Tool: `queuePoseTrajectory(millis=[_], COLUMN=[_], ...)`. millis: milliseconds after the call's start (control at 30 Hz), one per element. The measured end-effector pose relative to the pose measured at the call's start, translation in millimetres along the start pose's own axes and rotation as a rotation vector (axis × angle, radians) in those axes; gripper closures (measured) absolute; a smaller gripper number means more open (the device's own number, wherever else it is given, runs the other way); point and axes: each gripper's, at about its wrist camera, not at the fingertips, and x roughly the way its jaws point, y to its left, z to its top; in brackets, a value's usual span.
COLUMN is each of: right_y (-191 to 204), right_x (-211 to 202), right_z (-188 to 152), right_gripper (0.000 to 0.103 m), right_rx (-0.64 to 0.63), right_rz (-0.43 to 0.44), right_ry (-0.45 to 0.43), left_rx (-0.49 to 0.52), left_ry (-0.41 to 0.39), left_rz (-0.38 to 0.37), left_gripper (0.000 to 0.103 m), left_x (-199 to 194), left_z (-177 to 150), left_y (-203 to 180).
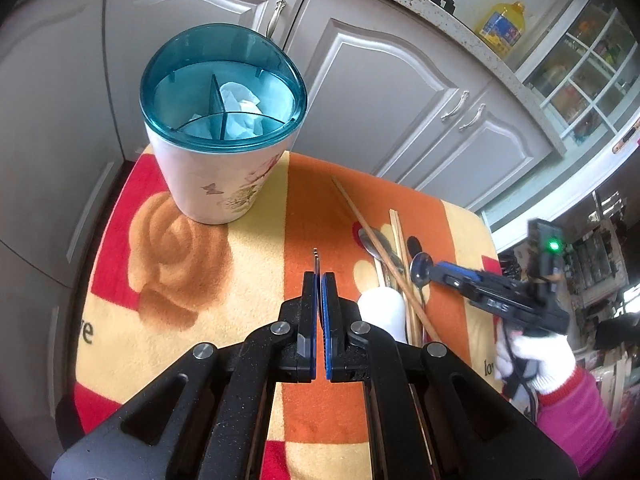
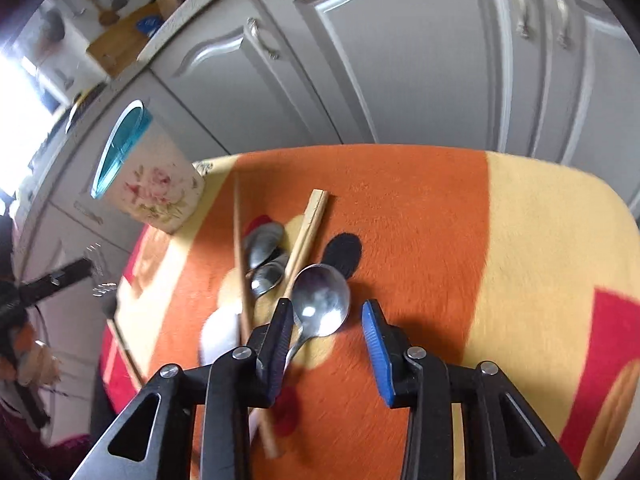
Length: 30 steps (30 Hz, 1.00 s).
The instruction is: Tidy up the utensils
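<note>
Right wrist: chopsticks [image 2: 308,228] cross spoons [image 2: 264,244] beside holder [image 2: 156,184].

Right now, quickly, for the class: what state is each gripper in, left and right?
Left gripper: closed, holding a fork edge-on.
Right gripper: open, with a metal spoon lying between its jaws, not gripped.

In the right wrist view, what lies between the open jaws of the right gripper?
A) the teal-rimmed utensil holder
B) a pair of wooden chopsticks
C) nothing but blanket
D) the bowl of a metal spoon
D: the metal spoon has its bowl lying between the spread jaws of the right gripper, with the pads not yet pressing on it.
</note>
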Motion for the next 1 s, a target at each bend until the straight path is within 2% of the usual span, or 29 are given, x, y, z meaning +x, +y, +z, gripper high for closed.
queuePoseTrajectory(millis=[67, 200, 267, 500, 733, 867, 1000], right_y=[-3, -7, -7, 1, 29, 36, 37], right_x=[9, 14, 7, -36, -78, -85, -83], right_z=[6, 12, 10, -3, -2, -4, -13], right_gripper=[0.073, 0.094, 0.1, 0.101, 0.1, 0.1, 0.101], right_rx=[-0.026, -0.05, -0.046, -0.062, -0.124, -0.141, -0.137], right_rz=[0.004, 0.037, 0.06, 0.026, -0.004, -0.02, -0.024], right_ry=[0.005, 0.007, 0.01, -0.055, -0.142, -0.136, -0.129], left_rx=[0.001, -0.006, -0.008, -0.002, 0.026, 0.019, -0.046], left_ry=[0.007, 0.021, 0.023, 0.005, -0.061, -0.06, -0.03], left_rz=[0.008, 0.012, 0.008, -0.036, -0.087, -0.09, -0.052], left_gripper=[0.102, 0.102, 0.102, 0.103, 0.103, 0.103, 0.102], left_x=[2, 9, 11, 4, -26, -34, -22], left_z=[1, 2, 3, 2, 3, 1, -8], left_y=[0, -1, -2, -8, -19, -15, 2])
